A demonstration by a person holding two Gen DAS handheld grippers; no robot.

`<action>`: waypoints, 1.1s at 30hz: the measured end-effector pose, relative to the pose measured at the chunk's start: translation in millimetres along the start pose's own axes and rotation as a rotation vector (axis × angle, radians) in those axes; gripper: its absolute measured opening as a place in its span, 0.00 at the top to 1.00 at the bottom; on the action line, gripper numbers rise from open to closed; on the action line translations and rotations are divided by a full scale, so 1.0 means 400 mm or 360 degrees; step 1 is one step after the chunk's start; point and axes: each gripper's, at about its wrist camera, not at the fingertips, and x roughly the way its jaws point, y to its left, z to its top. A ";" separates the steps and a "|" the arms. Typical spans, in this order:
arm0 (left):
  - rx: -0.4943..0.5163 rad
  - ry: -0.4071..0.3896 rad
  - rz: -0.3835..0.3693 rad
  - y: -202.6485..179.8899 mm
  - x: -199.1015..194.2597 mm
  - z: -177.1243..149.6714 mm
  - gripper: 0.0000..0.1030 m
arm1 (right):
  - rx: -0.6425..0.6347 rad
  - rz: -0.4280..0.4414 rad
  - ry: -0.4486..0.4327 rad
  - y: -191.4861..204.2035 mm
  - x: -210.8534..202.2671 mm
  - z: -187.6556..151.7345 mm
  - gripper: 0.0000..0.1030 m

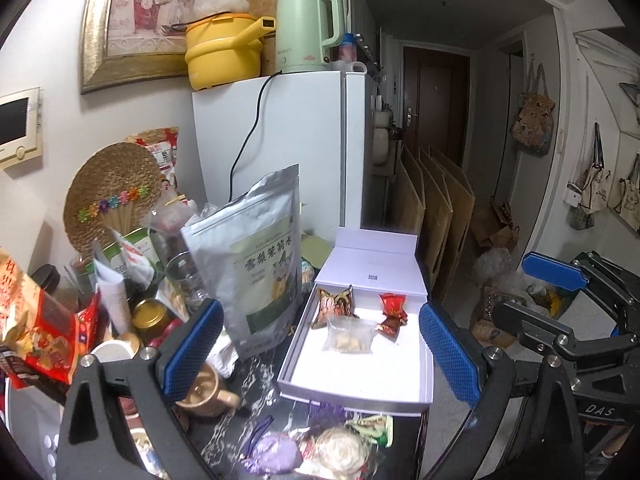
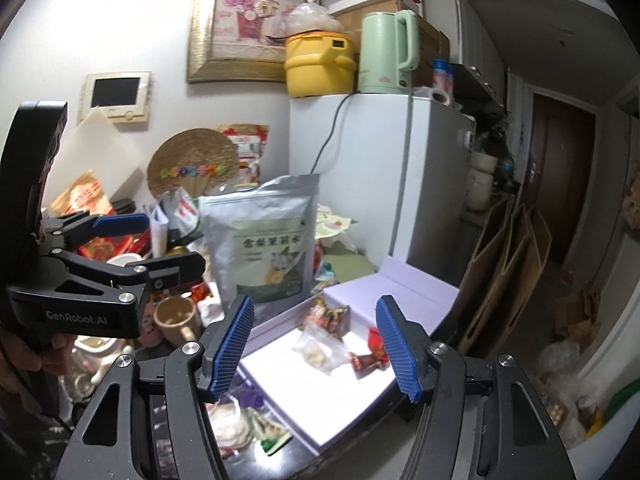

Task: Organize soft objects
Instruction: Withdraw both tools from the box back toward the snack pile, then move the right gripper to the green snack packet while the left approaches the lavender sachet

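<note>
An open white box (image 1: 424, 368) (image 2: 280, 408) lies on the dark table. In it are a brown patterned packet (image 1: 335, 303) (image 2: 327, 317), a clear bag of pale pieces (image 1: 349, 337) (image 2: 316, 350) and a red wrapped sweet (image 1: 393, 314) (image 2: 370, 354). In front of the box lie a purple sachet (image 1: 274, 454), a cream rose-shaped item (image 1: 342, 452) (image 2: 232, 424) and a green packet (image 1: 374, 428) (image 2: 272, 438). My left gripper (image 1: 322, 356) is open and empty above the box's near edge. My right gripper (image 2: 316, 352) is open and empty above the box; it also shows in the left wrist view (image 1: 532, 300).
A tall silver tea pouch (image 1: 260, 268) (image 2: 266, 240) stands left of the box. A beige mug (image 1: 204, 394) (image 2: 176, 318), jars and snack bags crowd the left. A white fridge (image 1: 280, 140) stands behind with a yellow pot (image 1: 224, 52) and green kettle (image 1: 306, 32).
</note>
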 end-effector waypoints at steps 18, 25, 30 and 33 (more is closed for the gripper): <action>-0.0017 0.0134 -0.0034 -0.001 -0.048 -0.205 0.03 | 0.0069 0.0106 0.0159 0.095 -0.023 -0.195 0.38; -0.0035 0.0165 -0.0021 0.008 -0.070 -0.266 0.03 | 0.0142 0.0079 0.0234 0.088 -0.030 -0.275 0.38; -0.0053 0.0217 0.0021 0.023 -0.064 -0.312 0.03 | 0.0225 0.0084 0.0300 0.076 -0.025 -0.333 0.37; -0.0078 0.0259 -0.0010 0.030 -0.045 -0.341 0.03 | 0.0262 0.0084 0.0341 0.073 -0.009 -0.365 0.37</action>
